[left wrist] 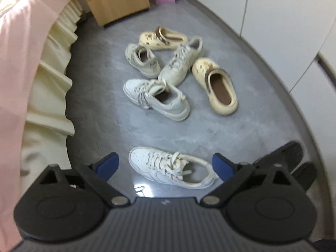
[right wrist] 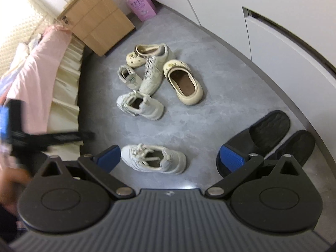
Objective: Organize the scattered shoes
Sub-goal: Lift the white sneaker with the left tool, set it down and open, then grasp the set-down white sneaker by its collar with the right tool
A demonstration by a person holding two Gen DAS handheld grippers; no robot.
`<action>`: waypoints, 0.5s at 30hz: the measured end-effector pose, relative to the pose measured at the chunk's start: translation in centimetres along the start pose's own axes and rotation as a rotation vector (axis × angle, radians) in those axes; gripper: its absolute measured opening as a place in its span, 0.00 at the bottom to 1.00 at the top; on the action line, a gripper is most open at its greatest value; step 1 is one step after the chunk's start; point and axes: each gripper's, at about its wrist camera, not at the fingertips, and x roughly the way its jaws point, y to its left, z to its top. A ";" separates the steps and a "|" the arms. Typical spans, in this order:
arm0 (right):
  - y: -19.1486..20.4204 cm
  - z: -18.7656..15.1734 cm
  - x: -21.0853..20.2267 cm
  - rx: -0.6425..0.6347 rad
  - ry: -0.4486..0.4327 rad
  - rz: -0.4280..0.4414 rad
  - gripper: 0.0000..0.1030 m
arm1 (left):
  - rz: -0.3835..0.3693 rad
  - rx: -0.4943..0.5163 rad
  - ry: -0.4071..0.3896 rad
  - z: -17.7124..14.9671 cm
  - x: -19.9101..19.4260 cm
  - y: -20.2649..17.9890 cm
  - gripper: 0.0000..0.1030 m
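Observation:
Several shoes lie scattered on the grey floor. A white sneaker [left wrist: 170,171] lies alone nearest me, between the fingers of my open, empty left gripper [left wrist: 166,166]; it also shows in the right wrist view [right wrist: 154,157]. Beyond it is a heap: another white sneaker [left wrist: 156,99], two more sneakers [left wrist: 142,59] [left wrist: 180,62] and two cream clogs [left wrist: 216,88] [left wrist: 162,37]. A pair of black slippers [right wrist: 266,134] lies at the right by the wall. My right gripper [right wrist: 169,157] is open and empty above the near sneaker. The left gripper shows blurred at the left edge of the right wrist view [right wrist: 8,124].
A bed with a pink cover [left wrist: 25,52] and cream skirt [right wrist: 65,79] borders the floor on the left. A cardboard box [right wrist: 96,19] and a pink bag [right wrist: 140,5] stand at the back. White cabinet doors [right wrist: 283,31] line the right side.

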 end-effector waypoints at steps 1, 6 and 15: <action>0.4 -0.2 0.3 -0.012 0.005 -0.003 1.00 | -0.005 -0.010 -0.018 0.2 -0.7 0.2 0.97; 2.4 -1.4 2.5 -0.061 0.039 0.003 1.00 | -0.032 -0.063 -0.108 1.0 -4.0 1.1 1.00; 2.8 -4.7 12.9 0.023 0.081 -0.054 0.94 | -0.042 -0.154 -0.144 2.1 -5.2 4.5 1.00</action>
